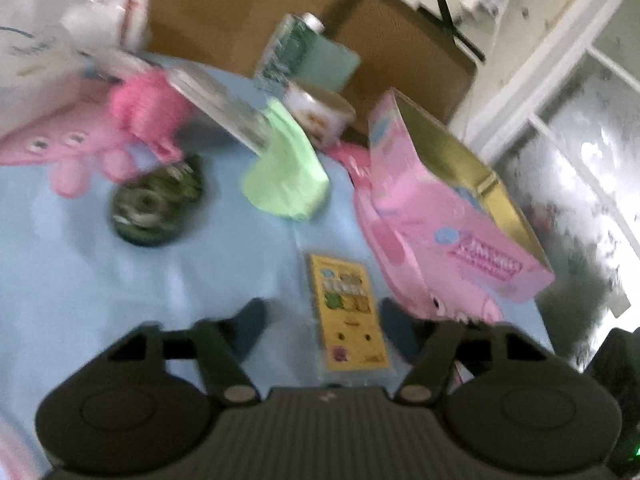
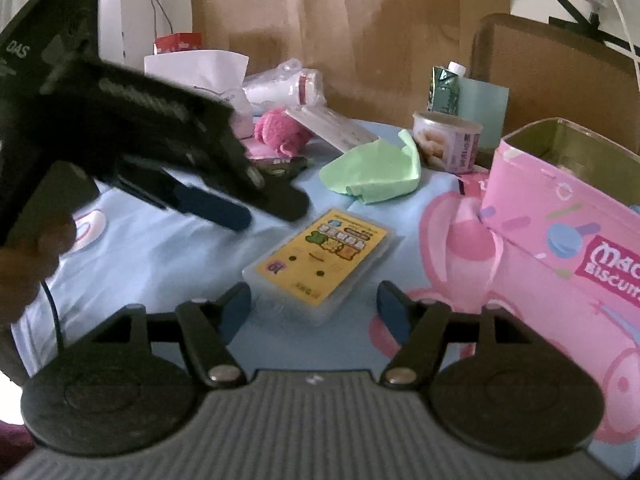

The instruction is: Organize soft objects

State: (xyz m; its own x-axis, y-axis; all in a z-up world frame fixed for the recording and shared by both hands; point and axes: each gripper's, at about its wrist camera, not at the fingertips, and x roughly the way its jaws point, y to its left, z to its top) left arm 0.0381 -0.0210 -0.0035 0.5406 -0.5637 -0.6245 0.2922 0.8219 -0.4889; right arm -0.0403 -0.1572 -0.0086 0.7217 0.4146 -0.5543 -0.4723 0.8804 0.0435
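A light green cloth (image 1: pixel 286 172) lies crumpled on the blue sheet; it also shows in the right wrist view (image 2: pixel 374 174). A pink fuzzy plush (image 1: pixel 150 106) lies at the back left, also seen in the right wrist view (image 2: pixel 282 130). My left gripper (image 1: pixel 322 320) is open and empty above a yellow card case (image 1: pixel 348 316). In the right wrist view the left gripper (image 2: pixel 272 210) hovers left of the case (image 2: pixel 322 258). My right gripper (image 2: pixel 314 310) is open and empty, just short of the case.
An open pink biscuit tin (image 2: pixel 568 216) stands at the right, also in the left wrist view (image 1: pixel 448 208). A round can (image 2: pixel 446 140), a green carton (image 2: pixel 444 88), a flat white box (image 2: pixel 332 128), a dark round disc (image 1: pixel 154 206) and plastic bags (image 2: pixel 284 86) crowd the back.
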